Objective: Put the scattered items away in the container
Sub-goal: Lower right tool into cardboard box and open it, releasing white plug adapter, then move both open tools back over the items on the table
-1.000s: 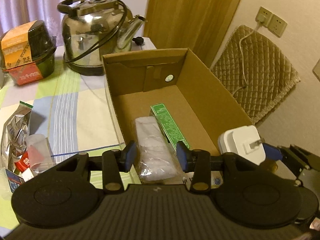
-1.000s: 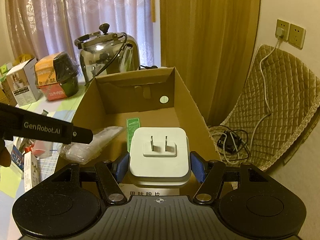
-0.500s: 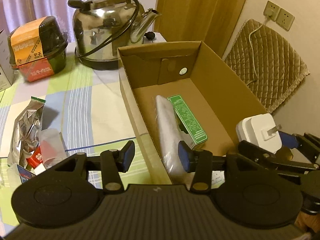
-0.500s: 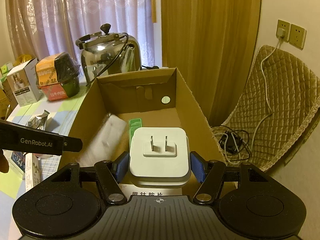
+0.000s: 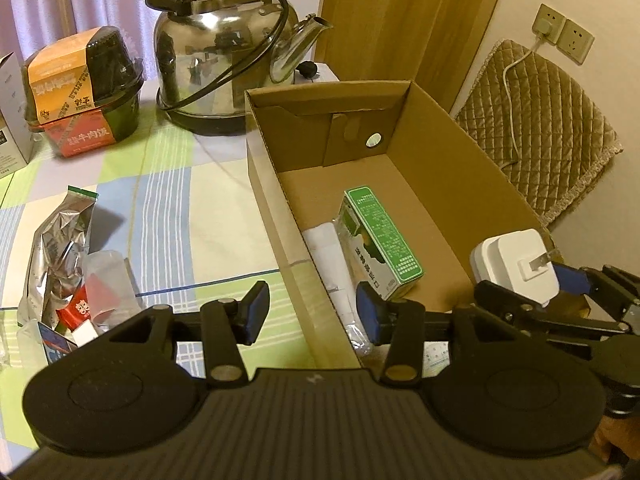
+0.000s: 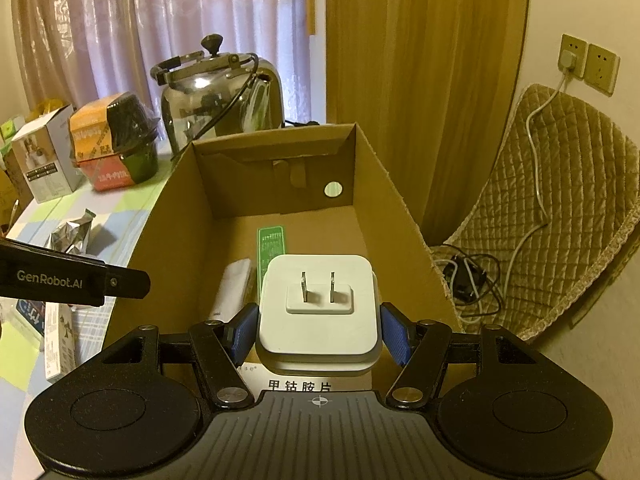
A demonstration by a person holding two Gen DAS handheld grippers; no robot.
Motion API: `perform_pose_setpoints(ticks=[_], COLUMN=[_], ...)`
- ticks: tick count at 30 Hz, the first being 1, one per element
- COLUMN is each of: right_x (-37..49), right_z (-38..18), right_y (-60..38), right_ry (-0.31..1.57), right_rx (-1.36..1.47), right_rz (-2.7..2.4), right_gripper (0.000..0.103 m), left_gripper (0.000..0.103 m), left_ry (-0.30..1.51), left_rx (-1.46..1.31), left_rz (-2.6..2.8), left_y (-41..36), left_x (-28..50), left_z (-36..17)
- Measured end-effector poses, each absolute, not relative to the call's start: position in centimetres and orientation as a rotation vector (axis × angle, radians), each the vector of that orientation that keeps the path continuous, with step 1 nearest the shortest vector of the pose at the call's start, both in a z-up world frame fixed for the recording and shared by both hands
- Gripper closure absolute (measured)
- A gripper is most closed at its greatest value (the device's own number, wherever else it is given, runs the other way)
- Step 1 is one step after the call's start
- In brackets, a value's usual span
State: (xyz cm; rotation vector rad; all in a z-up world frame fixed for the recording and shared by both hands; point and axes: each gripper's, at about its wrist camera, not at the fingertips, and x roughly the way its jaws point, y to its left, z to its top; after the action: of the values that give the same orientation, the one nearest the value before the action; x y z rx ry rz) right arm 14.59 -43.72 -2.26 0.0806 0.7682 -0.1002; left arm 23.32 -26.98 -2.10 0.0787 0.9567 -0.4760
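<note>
An open cardboard box stands on the checked tablecloth. Inside it lie a green carton and a clear plastic packet. My right gripper is shut on a white plug adapter, held above the box's near end with its prongs facing forward. My left gripper is open and empty over the box's left wall near its front corner. Scattered on the cloth to the left lie a silver foil pouch and small packets.
A steel kettle and a stacked instant-meal bowl stand at the back of the table, with a white carton further left. A quilted chair with cables stands right of the box, below a wall socket.
My left gripper let go of the plastic packet, which now lies in the box, and drew back to the left. The right gripper held the adapter nearly still.
</note>
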Motion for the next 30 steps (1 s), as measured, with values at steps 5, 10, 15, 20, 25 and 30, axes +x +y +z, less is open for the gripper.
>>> perform_pose_setpoints(ticks=[5, 10, 15, 20, 25, 30], right_x=[15.0, 15.4, 14.9, 14.1, 12.8, 11.5], right_z=[-2.7, -3.2, -2.8, -2.2, -1.7, -0.9], right_y=[-43.5, -43.2, -43.1, -42.9, -42.3, -41.4], right_ry=[0.791, 0.802, 0.761, 0.754, 0.745, 0.737], right_rx=[0.075, 0.048, 0.038, 0.035, 0.039, 0.046], right_rz=[-0.093, -0.092, -0.12, -0.105, -0.108, -0.111], right_gripper=[0.036, 0.036, 0.001, 0.001, 0.001, 0.001], left_gripper=[0.059, 0.059, 0.059, 0.059, 0.058, 0.055], left_ry=[0.953, 0.952, 0.944, 0.933, 0.93, 0.925], left_rx=[0.08, 0.077, 0.069, 0.058, 0.054, 0.047], left_rz=[-0.48, -0.482, -0.483, -0.474, -0.466, -0.454], left_y=[-27.0, -26.8, -26.1, -25.0, -23.9, -22.6], left_x=[23.2, 23.1, 23.0, 22.7, 22.0, 20.9], left_z=[-2.1, -2.0, -1.8, -1.5, -1.1, -0.6])
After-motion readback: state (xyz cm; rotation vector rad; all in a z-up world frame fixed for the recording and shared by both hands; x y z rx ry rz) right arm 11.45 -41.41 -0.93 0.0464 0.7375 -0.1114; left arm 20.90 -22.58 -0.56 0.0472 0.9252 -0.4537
